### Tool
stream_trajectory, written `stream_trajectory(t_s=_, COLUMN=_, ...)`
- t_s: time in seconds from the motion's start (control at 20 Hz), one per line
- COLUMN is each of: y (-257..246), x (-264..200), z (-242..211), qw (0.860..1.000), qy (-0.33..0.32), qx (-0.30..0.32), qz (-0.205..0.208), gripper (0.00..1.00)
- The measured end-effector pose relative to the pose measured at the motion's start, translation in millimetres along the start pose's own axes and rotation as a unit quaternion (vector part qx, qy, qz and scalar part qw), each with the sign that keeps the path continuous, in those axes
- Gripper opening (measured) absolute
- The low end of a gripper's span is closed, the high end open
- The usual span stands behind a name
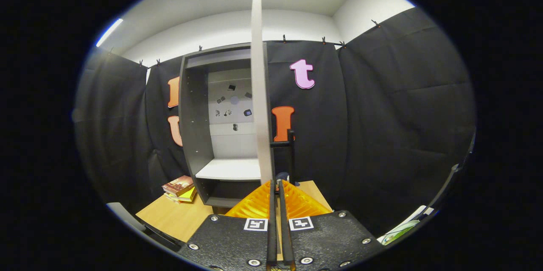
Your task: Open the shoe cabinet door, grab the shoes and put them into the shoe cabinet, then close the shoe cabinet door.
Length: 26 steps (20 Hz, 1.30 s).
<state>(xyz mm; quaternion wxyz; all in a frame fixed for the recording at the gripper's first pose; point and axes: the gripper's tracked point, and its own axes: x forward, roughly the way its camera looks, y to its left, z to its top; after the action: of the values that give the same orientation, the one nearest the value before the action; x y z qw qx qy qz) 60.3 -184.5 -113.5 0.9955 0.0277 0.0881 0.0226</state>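
Now door (259, 93) edge-on ahead, jaws (276, 186) closed

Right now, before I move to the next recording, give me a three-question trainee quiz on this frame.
1. True or false: the cabinet door stands open, seen edge-on.
2. What lies on the table left of the shoe cabinet? A) books B) a cup
3. The fingers of the gripper are nearly ____ together, just below the door's lower edge.

Key: 1 true; 2 A, the books; 3 closed.
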Motion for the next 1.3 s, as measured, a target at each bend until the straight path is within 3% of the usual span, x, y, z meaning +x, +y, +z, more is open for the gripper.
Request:
stream_trajectory(t_s=0.3, y=71.0, x=-18.2, z=-23.0, qw=0.999, qy=0.027, qx=0.002, qz=-0.022, gripper=0.1)
stream_trajectory(t_s=0.7, y=166.8, x=-8.2, z=-84.5, qw=0.995, qy=0.094, qx=0.034, qz=0.006, gripper=0.35)
stream_trajectory(t_s=1.3, y=219.3, x=56.1, z=-208.4, qw=0.976, qy=0.206, qx=0.058, qz=0.042, gripper=0.69)
